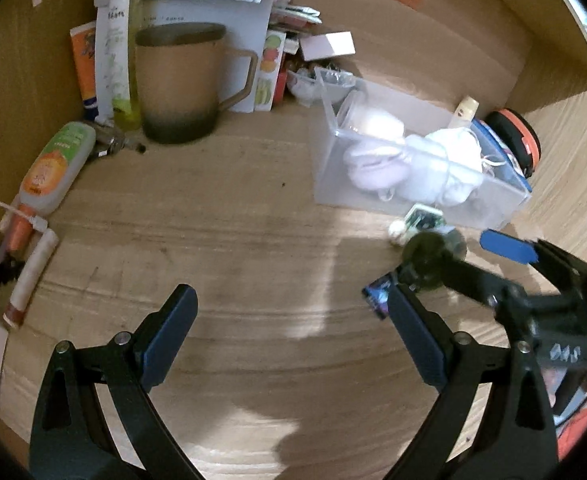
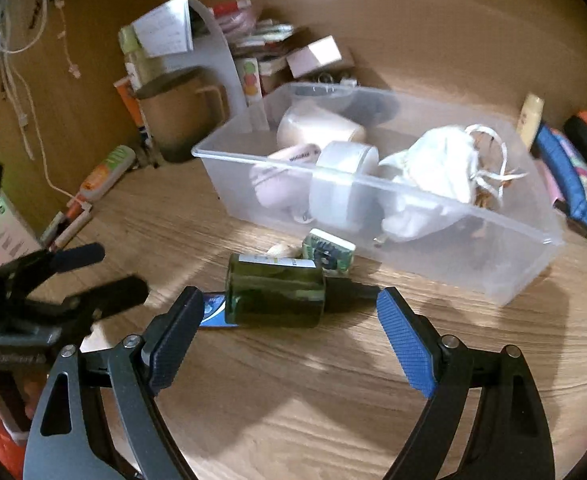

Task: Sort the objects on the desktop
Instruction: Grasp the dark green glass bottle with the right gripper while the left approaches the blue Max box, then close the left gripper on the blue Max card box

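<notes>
In the right wrist view a dark green glass bottle (image 2: 277,296) lies on its side on the wooden desk (image 2: 293,380). My right gripper (image 2: 289,300) is open, with a fingertip on each side of the bottle and neither pad touching it. A blue packet (image 2: 213,314) sticks out from under the bottle. Just behind it sit a small green-and-white box (image 2: 329,254) and a small cream object (image 2: 283,250). My left gripper (image 1: 289,300) is open over bare desk with nothing between its fingers. It looks across at the right gripper (image 1: 449,256) and the bottle (image 1: 429,256).
A clear plastic bin (image 2: 493,272) behind the bottle holds a cup, a tape roll, a white drawstring bag and a pink item. A brown mug (image 1: 177,84), tubes (image 1: 57,168) and papers crowd the back left. A blue pouch (image 2: 573,184) lies right of the bin.
</notes>
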